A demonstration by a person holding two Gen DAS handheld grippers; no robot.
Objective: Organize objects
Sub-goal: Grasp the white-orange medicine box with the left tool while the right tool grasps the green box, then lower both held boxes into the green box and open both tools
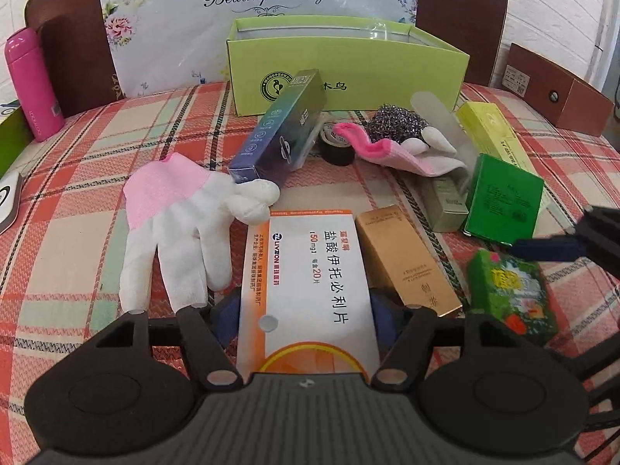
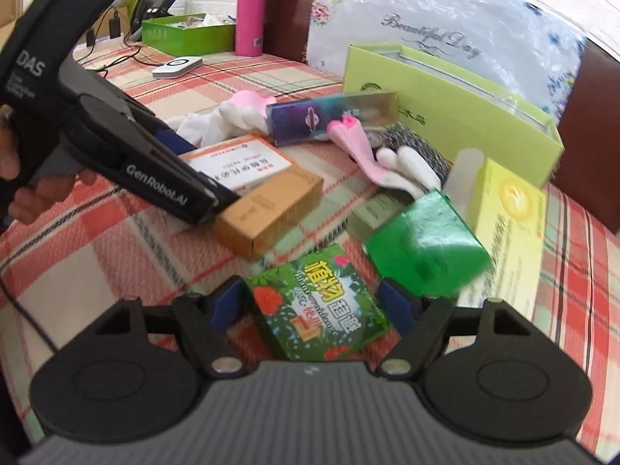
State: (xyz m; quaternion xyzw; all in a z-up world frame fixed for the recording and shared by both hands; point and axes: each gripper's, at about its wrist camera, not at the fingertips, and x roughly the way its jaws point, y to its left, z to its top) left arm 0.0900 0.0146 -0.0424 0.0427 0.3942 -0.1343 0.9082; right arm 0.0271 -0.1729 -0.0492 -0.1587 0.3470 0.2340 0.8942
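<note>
Pillbox [image 1: 306, 290], soap box [image 2: 317, 310]: light, stiff card, slick; best pinched across long sides. Left gripper [image 1: 306, 312] and right gripper [image 2: 314, 304] jaws straddling them, not visibly clenched.

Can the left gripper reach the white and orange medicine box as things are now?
Probably yes. The left gripper already has its fingers on both sides of the white and orange medicine box, and nothing lies on top of it; the gold box sits just beside.

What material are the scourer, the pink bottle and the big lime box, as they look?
Scourer: looks like coiled metal wire, grey and glinting. Pink bottle: smooth, satin finish with soft highlights; coated metal or plastic, cannot tell. Lime box: seems matte cardboard, with thin folded walls.
</note>
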